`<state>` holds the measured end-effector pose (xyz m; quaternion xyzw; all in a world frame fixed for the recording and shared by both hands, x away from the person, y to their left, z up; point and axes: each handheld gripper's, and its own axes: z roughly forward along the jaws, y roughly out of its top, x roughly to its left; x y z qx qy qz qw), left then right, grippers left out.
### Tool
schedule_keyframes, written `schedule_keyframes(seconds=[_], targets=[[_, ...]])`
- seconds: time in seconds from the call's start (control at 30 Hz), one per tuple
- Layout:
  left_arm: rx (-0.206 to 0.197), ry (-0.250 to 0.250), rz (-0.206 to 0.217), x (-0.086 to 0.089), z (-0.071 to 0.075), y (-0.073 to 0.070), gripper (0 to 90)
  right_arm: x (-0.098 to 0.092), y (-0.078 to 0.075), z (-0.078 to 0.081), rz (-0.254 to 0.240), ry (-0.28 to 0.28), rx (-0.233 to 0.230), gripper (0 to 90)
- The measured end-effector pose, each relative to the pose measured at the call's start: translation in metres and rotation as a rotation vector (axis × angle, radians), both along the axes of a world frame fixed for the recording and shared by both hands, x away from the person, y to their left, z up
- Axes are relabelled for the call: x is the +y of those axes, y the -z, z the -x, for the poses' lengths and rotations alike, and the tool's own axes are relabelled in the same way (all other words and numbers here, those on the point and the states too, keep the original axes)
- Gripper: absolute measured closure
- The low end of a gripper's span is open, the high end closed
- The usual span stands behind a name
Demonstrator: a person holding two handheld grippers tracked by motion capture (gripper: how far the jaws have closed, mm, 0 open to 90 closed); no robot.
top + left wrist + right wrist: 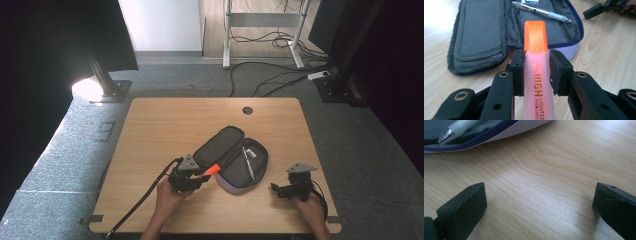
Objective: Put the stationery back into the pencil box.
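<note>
My left gripper (200, 176) (537, 72) is shut on an orange highlighter (537, 75) (212, 169), whose capped end points at the open pencil case (235, 157) (486, 35). The case is grey inside with a blue zip and lies unzipped flat on the wooden table (165, 130). A clear pen (247, 162) (544, 11) (456, 128) rests in the case's right half. My right gripper (276, 189) (539, 205) stands open just above bare wood to the right of the case, with nothing between its fingers; it also shows far off in the left gripper view (606, 6).
A round cable hole (247, 110) sits near the table's far edge. Beyond the table are a lamp base (107, 87), desk legs and floor cables. The case's zip edge (474, 138) lies close ahead of the right gripper.
</note>
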<state>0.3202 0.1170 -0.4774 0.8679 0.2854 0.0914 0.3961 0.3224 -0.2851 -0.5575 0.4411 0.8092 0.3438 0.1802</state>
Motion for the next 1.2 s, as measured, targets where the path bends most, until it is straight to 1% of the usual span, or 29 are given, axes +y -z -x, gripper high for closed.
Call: schedule_keyframes(seconds=[0.1,0.17,0.23,0.27,0.33,0.43,0.5,0.6,0.67,0.7,0.77,0.87,0.93,1.0,1.07,1.13,1.2], targets=[[-0.002,0.006,-0.006,-0.005,-0.004,-0.001,66.6,0.0,0.0,0.0,0.0,0.0,0.0,0.0],[0.008,0.012,0.005,-0.008,-0.008,-0.002,66.6,0.0,0.0,0.0,0.0,0.0,0.0,0.0],[0.001,0.015,-0.014,-0.012,-0.011,-0.003,66.6,0.0,0.0,0.0,0.0,0.0,0.0,0.0],[0.001,0.017,-0.015,-0.014,-0.012,-0.004,66.6,0.0,0.0,0.0,-0.001,0.001,-0.001,0.0],[0.006,0.023,-0.004,-0.018,-0.015,-0.005,66.6,0.0,0.0,0.0,0.0,0.0,0.0,0.0],[0.003,0.031,-0.014,-0.025,-0.02,-0.006,66.6,0.0,0.0,0.0,-0.001,0.001,-0.001,0.0],[0.009,0.037,0.0,-0.028,-0.024,-0.006,66.6,0.0,0.0,0.0,-0.001,0.001,-0.001,0.0],[0.005,0.04,-0.014,-0.034,-0.028,-0.007,66.6,0.0,0.0,0.0,0.0,0.0,0.0,0.0],[0.011,0.047,-0.001,-0.038,-0.032,-0.008,66.6,0.0,0.0,0.0,0.0,0.0,0.0,0.0],[0.014,0.048,-0.003,-0.04,-0.034,-0.008,66.6,0.0,0.0,0.0,0.0,0.0,0.0,0.0],[0.007,0.048,-0.02,-0.045,-0.037,-0.008,66.6,0.0,0.0,0.0,0.0,0.0,0.0,0.0],[0.01,0.05,-0.012,-0.051,-0.042,-0.009,66.6,0.0,0.0,0.0,-0.001,0.001,-0.001,0.0],[0.003,0.053,-0.029,-0.057,-0.045,-0.009,66.6,0.0,0.0,0.0,-0.001,0.001,-0.001,0.0],[0.003,0.057,-0.026,-0.062,-0.048,-0.01,66.6,0.0,0.0,0.0,-0.001,0.001,0.0,0.0],[-0.006,0.056,-0.04,-0.068,-0.049,-0.01,66.6,0.0,0.0,0.0,-0.001,0.002,0.0,0.0],[-0.007,0.059,-0.035,-0.073,-0.052,-0.011,66.6,0.0,0.0,0.0,-0.001,0.001,0.0,0.0],[-0.01,0.06,-0.047,-0.078,-0.054,-0.011,66.6,0.0,0.0,0.0,-0.001,0.002,-0.001,0.0]])
